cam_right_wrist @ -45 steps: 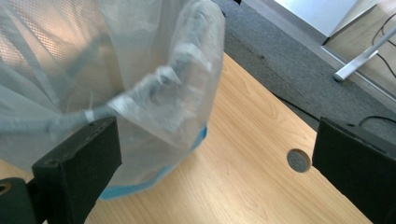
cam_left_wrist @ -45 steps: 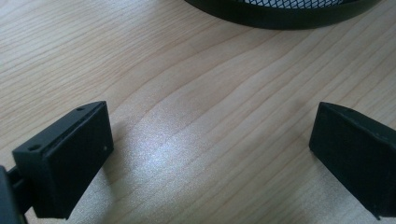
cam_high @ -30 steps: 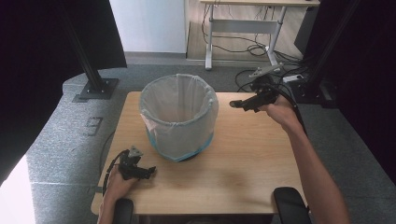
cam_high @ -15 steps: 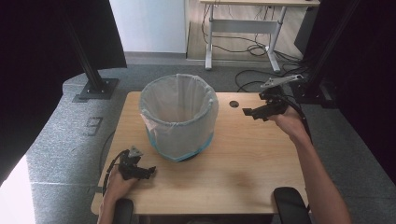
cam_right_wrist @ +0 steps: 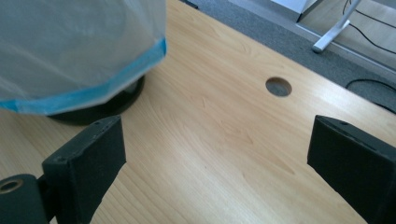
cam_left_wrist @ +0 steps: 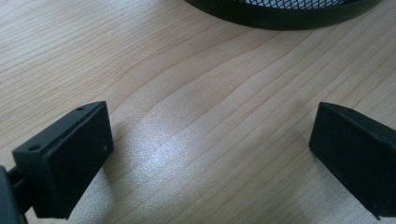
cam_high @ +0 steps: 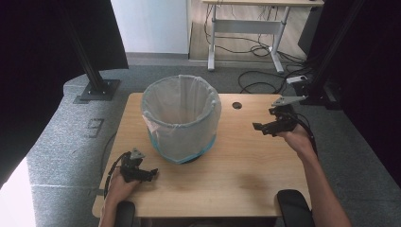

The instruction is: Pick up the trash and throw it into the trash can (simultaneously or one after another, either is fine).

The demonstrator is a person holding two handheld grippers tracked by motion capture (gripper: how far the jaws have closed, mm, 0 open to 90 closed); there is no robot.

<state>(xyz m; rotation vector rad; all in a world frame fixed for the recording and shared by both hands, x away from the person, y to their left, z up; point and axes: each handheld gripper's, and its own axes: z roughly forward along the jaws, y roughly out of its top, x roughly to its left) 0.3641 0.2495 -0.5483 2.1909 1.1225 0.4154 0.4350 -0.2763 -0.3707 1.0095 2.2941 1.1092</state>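
Landmark: the lined waste bin (cam_high: pixel 181 118) stands on your table (cam_high: pixel 246 170), toward its far left.
Your left gripper (cam_high: pixel 150 175): on the table, nearer you than the bin and left of it.
Your right gripper (cam_high: pixel 262 128): well right of the bin, above the table.
Cable hole (cam_high: pixel 237 105): right of the bin, near the far edge.

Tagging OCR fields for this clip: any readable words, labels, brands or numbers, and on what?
None can be read.
Bin and its bag: no print.
Table: bare wood, no label.
Both grippers, left gripper and right gripper: no marking on the black fingers.
Floor mark left of the table: too small to tell.
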